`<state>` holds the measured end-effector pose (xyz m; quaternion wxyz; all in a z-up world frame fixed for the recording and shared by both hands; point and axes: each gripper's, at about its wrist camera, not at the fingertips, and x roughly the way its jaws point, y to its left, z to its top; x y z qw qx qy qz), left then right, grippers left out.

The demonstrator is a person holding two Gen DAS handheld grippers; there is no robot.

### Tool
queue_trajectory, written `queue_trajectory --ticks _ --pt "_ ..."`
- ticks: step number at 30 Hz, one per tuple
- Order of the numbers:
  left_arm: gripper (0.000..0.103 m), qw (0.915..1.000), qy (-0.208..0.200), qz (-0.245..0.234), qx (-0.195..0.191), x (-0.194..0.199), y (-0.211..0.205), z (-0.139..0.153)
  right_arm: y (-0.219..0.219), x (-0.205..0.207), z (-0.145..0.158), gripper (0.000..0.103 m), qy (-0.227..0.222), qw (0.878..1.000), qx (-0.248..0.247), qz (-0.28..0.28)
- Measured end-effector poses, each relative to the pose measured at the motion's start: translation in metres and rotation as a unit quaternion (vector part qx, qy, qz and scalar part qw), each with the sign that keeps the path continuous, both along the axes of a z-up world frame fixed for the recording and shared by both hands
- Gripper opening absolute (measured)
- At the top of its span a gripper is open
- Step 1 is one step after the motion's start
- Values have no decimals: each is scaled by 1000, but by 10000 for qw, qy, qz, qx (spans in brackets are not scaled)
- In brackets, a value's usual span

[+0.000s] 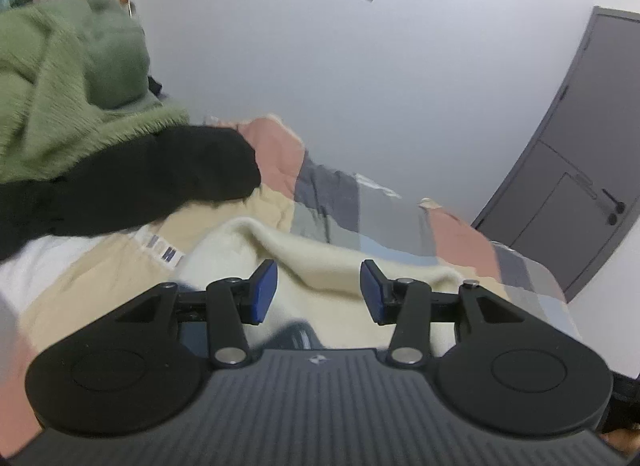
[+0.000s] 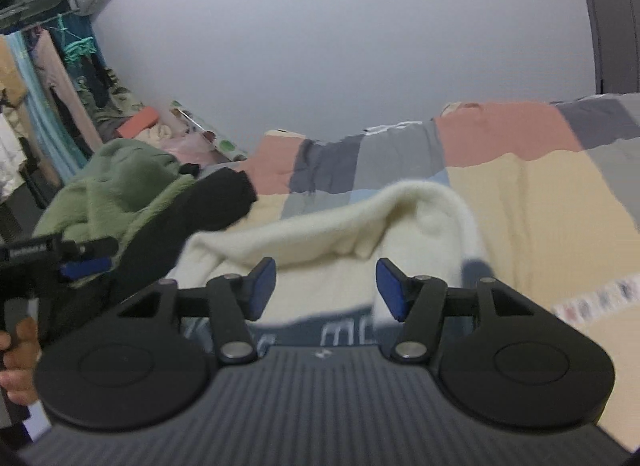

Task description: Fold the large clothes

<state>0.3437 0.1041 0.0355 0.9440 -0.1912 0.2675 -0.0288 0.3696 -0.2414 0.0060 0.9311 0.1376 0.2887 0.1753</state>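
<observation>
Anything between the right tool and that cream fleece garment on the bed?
Nothing visible. The right tool is open, and the cream fleece garment lies directly ahead of it. The green and black clothes sit off to its left.

**What the two views leave unclear**

Both views are smeared by motion. The cream garment [image 2: 320, 242] is soft-edged, and its near part is hidden behind each gripper body, so its full outline cannot be told. White lettering on a dark fabric [image 2: 344, 332] below it is too blurred and too covered to read. The label [image 1: 164, 250] on the bedding is illegible. The green garment [image 1: 60, 105] and the black garment [image 1: 132, 181] run off the left edge. The door [image 1: 568, 185] is cut by the right edge. Hanging clothes [image 2: 52, 77] are indistinct. The hand [image 2: 16, 358] is mostly out of frame.
</observation>
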Motion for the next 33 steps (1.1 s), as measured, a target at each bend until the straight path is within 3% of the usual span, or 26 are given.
queue_trajectory --ticks 7,15,18,20,21,29,33 --pt "54 9997 -187 187 11 -126 -11 27 -20 -106 27 59 -128 9991 -298 -271" --pt "61 9988 -84 429 204 -223 -7 -6 -38 -189 14 60 3 9964 -603 -604" --pt "64 9975 85 600 369 -233 -4 -29 -44 -205 4 67 233 9945 -646 -788" --pt "68 9971 218 641 352 -233 0 -47 -52 -211 0 82 274 9940 -548 -901" --pt "70 9965 333 675 352 -232 3 -57 -54 -213 -2 83 257 9939 -526 -940" --pt "72 9914 1015 670 484 -214 20 -120 -62 -192 -51 83 1029 9879 -417 -1086" --pt "72 9853 1167 761 986 -202 13 -141 -49 -176 -79 78 1405 9813 -713 -1104"
